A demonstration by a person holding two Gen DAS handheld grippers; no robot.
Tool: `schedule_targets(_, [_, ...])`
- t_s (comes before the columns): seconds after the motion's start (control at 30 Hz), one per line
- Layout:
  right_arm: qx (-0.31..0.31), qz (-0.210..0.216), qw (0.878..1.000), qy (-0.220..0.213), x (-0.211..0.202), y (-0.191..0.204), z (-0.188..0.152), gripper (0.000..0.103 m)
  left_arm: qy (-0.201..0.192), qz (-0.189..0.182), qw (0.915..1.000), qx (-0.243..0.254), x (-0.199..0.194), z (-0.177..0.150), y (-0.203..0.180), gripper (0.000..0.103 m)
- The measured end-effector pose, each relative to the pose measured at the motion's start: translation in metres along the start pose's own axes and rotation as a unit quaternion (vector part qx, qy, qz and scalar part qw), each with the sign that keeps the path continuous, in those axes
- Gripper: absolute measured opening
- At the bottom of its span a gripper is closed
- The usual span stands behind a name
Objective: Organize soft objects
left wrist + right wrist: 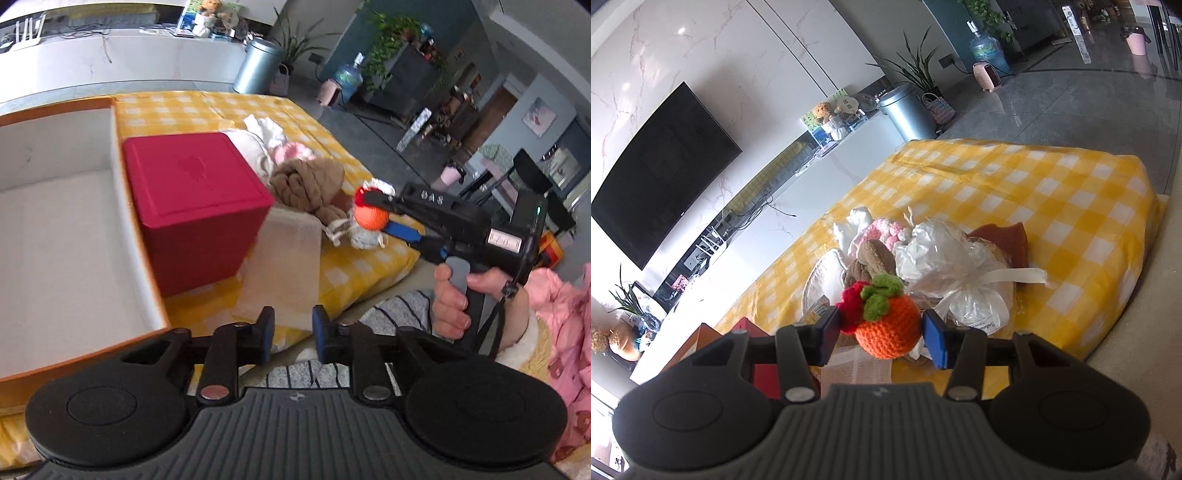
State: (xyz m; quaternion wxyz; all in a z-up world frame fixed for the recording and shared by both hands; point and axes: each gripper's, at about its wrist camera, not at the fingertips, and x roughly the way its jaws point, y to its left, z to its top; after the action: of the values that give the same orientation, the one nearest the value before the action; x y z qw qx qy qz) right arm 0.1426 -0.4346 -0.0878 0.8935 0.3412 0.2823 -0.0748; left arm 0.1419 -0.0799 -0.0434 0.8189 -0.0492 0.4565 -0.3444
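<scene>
My right gripper point(881, 334) is shut on an orange crocheted fruit point(890, 330) with green leaves and a red tuft, held above the yellow checked cloth. In the left wrist view the right gripper point(373, 214) holds the same fruit point(370, 218) beside a pile of soft things: a brown knitted roll point(310, 184), a pink knit piece point(290, 151) and white cloth point(264, 127). My left gripper point(290, 334) is open and empty, near the table's front edge. A large open orange-rimmed box point(55, 229) with a white inside lies at the left.
A red lidded box point(195, 206) stands beside the open box, and a frosted translucent block point(284, 266) leans in front of it. A crinkled clear bag point(960, 273) with a white ribbon and a brown cloth point(1004, 240) lie in the pile. The cloth point(1052, 206) is bare beyond.
</scene>
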Motion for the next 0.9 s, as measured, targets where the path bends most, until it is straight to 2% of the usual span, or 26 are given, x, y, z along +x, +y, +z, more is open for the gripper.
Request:
schedule_targets(0.07, [0.012,0.008,1.000,0.002,-0.001,-0.005,0.001,0.049,0.016,0.005,0.9990,0.041,0.022,-0.004,-0.018,0.056])
schedule_targets(0.2, [0.040,0.019,0.999,0.006,-0.002,-0.014,0.004,0.049,0.019,0.051,0.9950,0.083,0.056,-0.019,-0.038,0.071])
schedule_targets(0.3, [0.051,0.028,0.998,0.006,-0.003,-0.018,0.005,0.049,0.022,0.083,0.9931,0.080,0.078,-0.016,-0.041,0.076])
schedule_targets(0.43, [0.054,0.035,0.998,0.013,-0.001,-0.020,0.005,0.049,0.027,0.108,0.9906,0.080,0.102,-0.014,-0.044,0.083])
schedule_targets(0.57, [0.059,0.043,0.997,0.015,-0.001,-0.023,0.006,0.049,0.053,0.167,0.9806,0.087,0.135,-0.011,-0.047,0.086])
schedule_targets(0.67, [0.065,0.050,0.996,0.019,0.000,-0.026,0.007,0.049,0.056,0.210,0.9717,0.092,0.152,-0.014,-0.047,0.086])
schedule_targets(0.73, [0.066,0.052,0.996,0.021,-0.001,-0.027,0.008,0.049,0.065,0.227,0.9674,0.092,0.159,-0.015,-0.044,0.082])
schedule_targets(0.77, [0.062,0.053,0.996,0.023,-0.002,-0.026,0.009,0.049,0.059,0.222,0.9698,0.081,0.160,-0.015,-0.041,0.075])
schedule_targets(0.8, [0.056,0.051,0.997,0.026,-0.004,-0.025,0.011,0.049,0.055,0.213,0.9733,0.067,0.157,-0.014,-0.038,0.058])
schedule_targets(0.83, [0.044,0.041,0.998,0.030,-0.006,-0.023,0.014,0.049,0.054,0.217,0.9732,0.055,0.155,-0.013,-0.035,0.047])
schedule_targets(0.87, [0.029,0.027,0.999,0.032,-0.008,-0.021,0.017,0.049,0.051,0.231,0.9702,0.050,0.151,-0.011,-0.034,0.022])
schedule_targets(0.9, [0.014,0.015,0.999,0.032,-0.010,-0.020,0.019,0.049,0.053,0.240,0.9680,0.048,0.149,-0.010,-0.031,0.007])
